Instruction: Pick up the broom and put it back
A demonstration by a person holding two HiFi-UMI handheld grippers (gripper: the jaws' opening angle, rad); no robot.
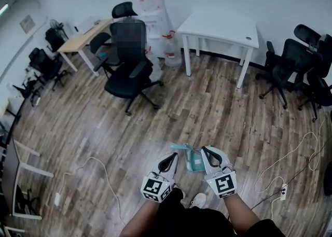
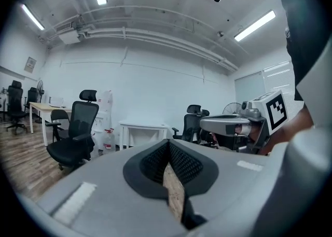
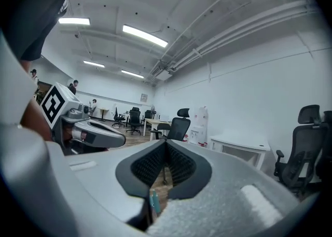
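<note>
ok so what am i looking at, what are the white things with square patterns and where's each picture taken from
A person holds a white two-jaw gripper in each hand; the patterned cubes belong to them. The head view looks down from the person's head at the left gripper, the right gripper, a teal plastic thing between them, perhaps a dustpan, and the brown wood floor. The other two views ride on each gripper, looking along its jaws. Both are shut; whether the right grips the teal thing is unclear.
</note>
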